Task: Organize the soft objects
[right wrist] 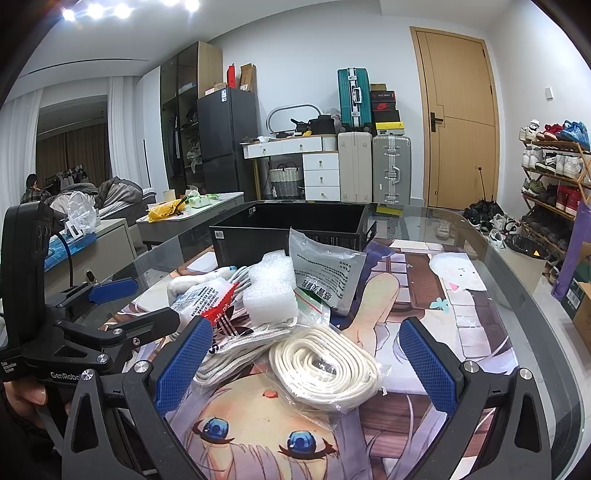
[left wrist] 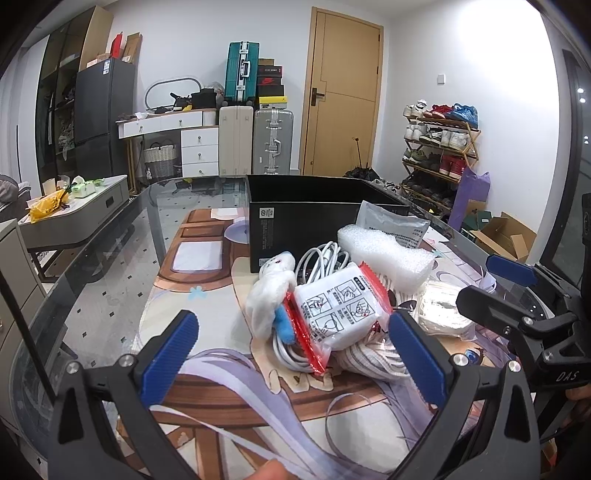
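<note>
1. The left gripper [left wrist: 295, 354] has its blue pads [left wrist: 170, 354] spread wide at the bottom of the frame, holding nothing; the right pad sits just beside the red-edged white packet [left wrist: 340, 310].
2. The right gripper [right wrist: 306, 365] is equally wide, empty, framing the bagged white rope coil [right wrist: 325, 365] at lower centre.
3. The soft pile, with plush toy [left wrist: 269, 295] and foam block [left wrist: 388, 254], lies mid-frame before the black box [left wrist: 295, 206].

white walls [left wrist: 192, 33], wooden door [left wrist: 341, 92], shoe rack [left wrist: 439, 147]
</note>
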The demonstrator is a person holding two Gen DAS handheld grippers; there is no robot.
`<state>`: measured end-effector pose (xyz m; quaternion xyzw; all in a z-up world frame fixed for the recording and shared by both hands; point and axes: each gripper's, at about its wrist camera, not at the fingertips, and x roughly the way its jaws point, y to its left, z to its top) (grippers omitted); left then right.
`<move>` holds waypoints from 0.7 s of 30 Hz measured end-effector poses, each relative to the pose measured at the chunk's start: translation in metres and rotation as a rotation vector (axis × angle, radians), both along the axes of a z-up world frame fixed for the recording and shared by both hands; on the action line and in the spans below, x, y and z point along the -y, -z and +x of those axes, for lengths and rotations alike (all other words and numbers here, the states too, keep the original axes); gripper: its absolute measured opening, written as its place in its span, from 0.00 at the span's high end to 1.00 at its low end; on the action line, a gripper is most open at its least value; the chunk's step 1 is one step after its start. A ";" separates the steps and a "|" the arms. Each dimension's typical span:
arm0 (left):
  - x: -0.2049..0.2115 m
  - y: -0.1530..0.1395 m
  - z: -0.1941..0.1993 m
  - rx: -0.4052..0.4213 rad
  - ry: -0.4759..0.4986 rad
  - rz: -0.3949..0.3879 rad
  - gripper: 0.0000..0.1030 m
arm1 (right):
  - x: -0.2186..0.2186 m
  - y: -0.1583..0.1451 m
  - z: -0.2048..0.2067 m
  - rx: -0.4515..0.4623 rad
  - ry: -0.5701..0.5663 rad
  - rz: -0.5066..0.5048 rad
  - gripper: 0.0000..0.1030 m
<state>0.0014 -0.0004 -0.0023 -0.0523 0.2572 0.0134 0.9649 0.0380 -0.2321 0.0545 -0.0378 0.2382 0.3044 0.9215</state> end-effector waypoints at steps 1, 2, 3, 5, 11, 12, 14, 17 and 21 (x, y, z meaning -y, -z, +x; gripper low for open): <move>0.000 0.000 0.000 0.000 0.000 0.000 0.00 | 0.000 0.000 0.000 0.001 0.000 0.000 0.00; 0.000 0.000 0.000 0.000 0.000 0.000 0.00 | 0.000 0.000 0.000 0.000 0.000 0.000 0.00; 0.000 0.000 -0.001 0.000 0.000 -0.001 0.00 | 0.000 0.000 0.000 0.000 -0.001 0.000 0.00; 0.000 0.000 0.000 0.000 0.000 0.000 0.00 | -0.001 0.000 0.000 0.000 0.000 0.000 0.00; 0.000 -0.002 -0.001 0.001 -0.002 0.001 0.00 | -0.001 0.000 0.000 0.001 -0.004 -0.003 0.00; 0.000 -0.002 -0.001 0.002 -0.003 0.002 0.00 | -0.002 0.000 0.000 0.002 -0.005 -0.005 0.00; 0.000 -0.002 -0.001 0.002 -0.001 0.000 0.00 | -0.002 0.000 0.000 0.002 -0.004 -0.005 0.00; 0.000 -0.003 -0.001 0.001 0.000 0.001 0.00 | -0.002 0.000 0.000 0.001 -0.004 -0.005 0.00; 0.000 -0.003 -0.001 0.002 0.001 -0.001 0.00 | -0.002 0.000 0.000 0.002 -0.004 -0.007 0.00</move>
